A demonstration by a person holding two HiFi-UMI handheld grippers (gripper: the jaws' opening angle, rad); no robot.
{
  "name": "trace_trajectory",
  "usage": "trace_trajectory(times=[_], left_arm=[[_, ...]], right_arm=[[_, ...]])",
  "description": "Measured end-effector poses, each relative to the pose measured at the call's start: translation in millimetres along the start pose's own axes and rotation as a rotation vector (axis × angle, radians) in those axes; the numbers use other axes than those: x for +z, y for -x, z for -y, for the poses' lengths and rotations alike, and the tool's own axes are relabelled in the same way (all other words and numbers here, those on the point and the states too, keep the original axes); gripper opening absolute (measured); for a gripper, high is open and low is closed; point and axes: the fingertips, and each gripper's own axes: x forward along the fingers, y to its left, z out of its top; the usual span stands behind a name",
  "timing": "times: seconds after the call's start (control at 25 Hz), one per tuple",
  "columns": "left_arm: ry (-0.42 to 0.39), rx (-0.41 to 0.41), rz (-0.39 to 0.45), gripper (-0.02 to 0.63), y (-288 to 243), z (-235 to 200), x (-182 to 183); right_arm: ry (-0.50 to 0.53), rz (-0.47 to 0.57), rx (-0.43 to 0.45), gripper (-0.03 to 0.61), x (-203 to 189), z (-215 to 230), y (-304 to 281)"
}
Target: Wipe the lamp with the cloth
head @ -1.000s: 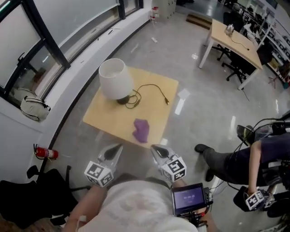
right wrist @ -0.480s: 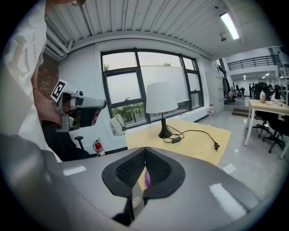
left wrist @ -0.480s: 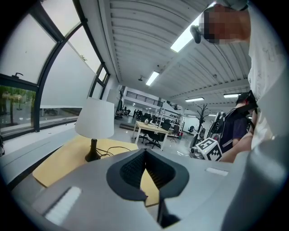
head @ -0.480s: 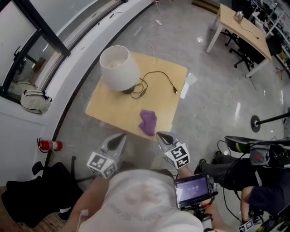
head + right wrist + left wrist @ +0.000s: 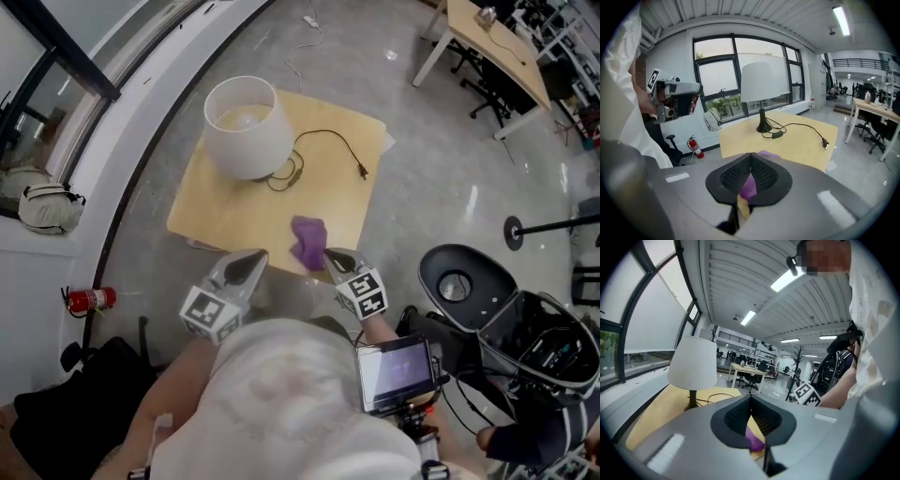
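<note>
Head view: white drum-shade table lamp (image 5: 246,127) sits at the far left corner of the pale square wooden worktop (image 5: 225,211), with its black power cord (image 5: 337,145) trailing toward the right edge. Crumpled purple cloth (image 5: 307,240) lies by the near edge, toward the near right corner. My left tongs (image 5: 248,262) and right tongs (image 5: 336,258) hover at that edge, the right tip just beside the cloth.
Left gripper view: jaws together, nothing gripped, cloth visible beyond them.
Right gripper view: jaws closed and empty, cloth just past the tips.
</note>
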Motion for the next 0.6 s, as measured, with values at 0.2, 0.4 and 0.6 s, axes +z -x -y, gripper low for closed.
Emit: trace_trajectory(times=[0.2, 0.4, 0.6], left_arm=[[0.005, -0.008, 0.005, 0.0, 3.8, -26.9, 5.0], [-0.005, -0.017, -0.001, 0.0, 10.0, -42.1, 12.2], [-0.011, -0.003, -0.008, 0.0, 22.1, -58.5, 16.6]], right_arm=[[-0.044, -0.1, -0.043, 0.051, -23.2, 5.3, -27.5], [0.015, -0.233, -0.049, 0.19, -43.3, 12.4, -50.6], [-0.074, -0.306, -0.059, 0.269, -58.7, 22.4, -70.6]])
